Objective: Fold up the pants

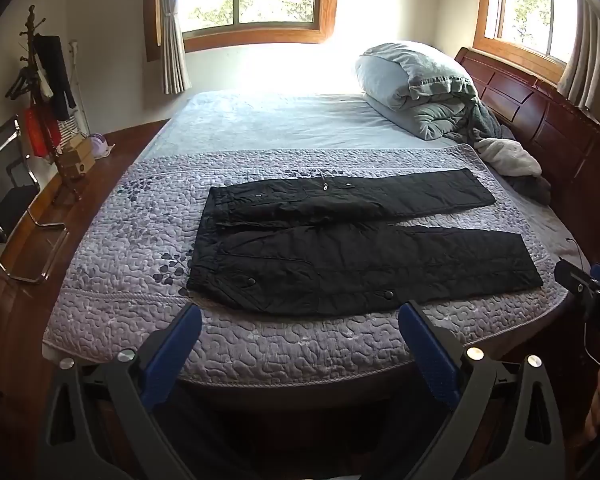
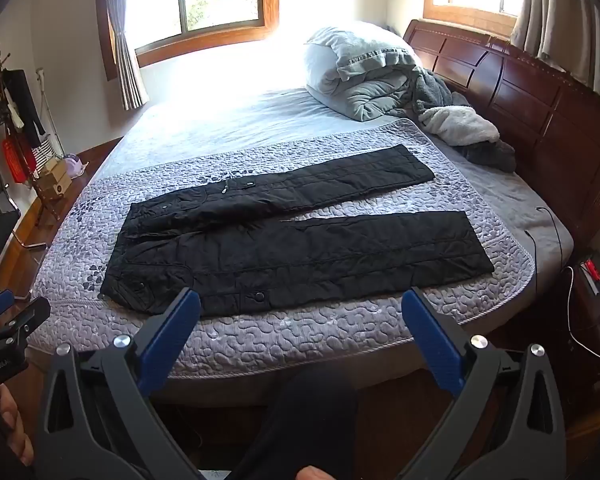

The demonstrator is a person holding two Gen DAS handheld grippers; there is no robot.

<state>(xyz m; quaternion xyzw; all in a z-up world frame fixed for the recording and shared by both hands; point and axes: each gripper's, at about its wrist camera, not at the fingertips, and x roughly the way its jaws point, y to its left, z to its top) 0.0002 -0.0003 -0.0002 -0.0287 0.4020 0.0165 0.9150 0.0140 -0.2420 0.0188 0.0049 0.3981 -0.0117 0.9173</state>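
Black quilted pants [image 1: 356, 248] lie flat and spread on the purple quilted bedspread [image 1: 140, 248], waistband to the left, both legs running right and slightly apart. They also show in the right wrist view [image 2: 292, 244]. My left gripper [image 1: 300, 316] is open and empty, held above the bed's near edge just in front of the pants. My right gripper [image 2: 300, 304] is open and empty, also near the front edge. The right gripper shows at the right edge of the left wrist view [image 1: 592, 292]; the left gripper shows at the left edge of the right wrist view [image 2: 8, 320].
A rolled grey duvet [image 1: 416, 84] and loose blankets [image 1: 508, 156] lie at the head by the wooden headboard [image 1: 560, 128]. A coat stand [image 1: 48, 92] and a chair [image 1: 8, 184] stand at the left. A bedside unit with cables [image 2: 592, 296] is at the right.
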